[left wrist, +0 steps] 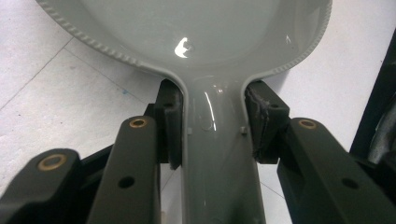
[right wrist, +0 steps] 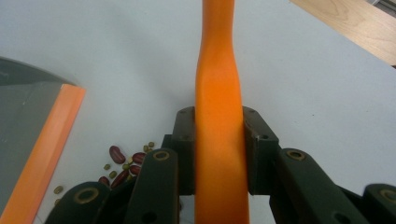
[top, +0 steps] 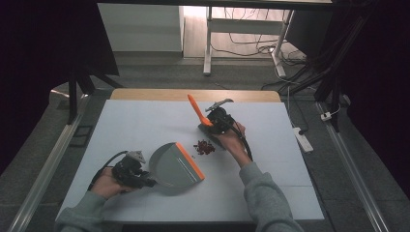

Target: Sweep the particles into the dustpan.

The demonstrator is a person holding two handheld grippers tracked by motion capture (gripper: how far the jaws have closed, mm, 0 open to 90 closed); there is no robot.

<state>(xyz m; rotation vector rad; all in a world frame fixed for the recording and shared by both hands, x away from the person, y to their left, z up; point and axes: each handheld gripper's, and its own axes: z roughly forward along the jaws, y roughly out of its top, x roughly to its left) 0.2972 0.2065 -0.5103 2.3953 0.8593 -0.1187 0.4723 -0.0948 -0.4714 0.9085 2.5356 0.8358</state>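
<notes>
A grey dustpan [top: 170,168] with an orange lip [top: 189,161] lies flat on the white table [top: 145,125], its lip facing a small pile of red and green beans [top: 204,147]. My left gripper [top: 149,182] is shut on the dustpan's handle [left wrist: 217,154], one pad on each side. My right gripper [top: 213,123] is shut on the orange handle [top: 195,108] of a brush, just behind the beans. In the right gripper view the orange handle [right wrist: 218,93] runs up between the pads, with the beans [right wrist: 123,165] and the dustpan lip [right wrist: 46,149] at lower left.
A wooden strip [top: 193,94] borders the table's far edge. A white power strip [top: 303,139] lies on the floor to the right. Desk legs and cables stand beyond the table.
</notes>
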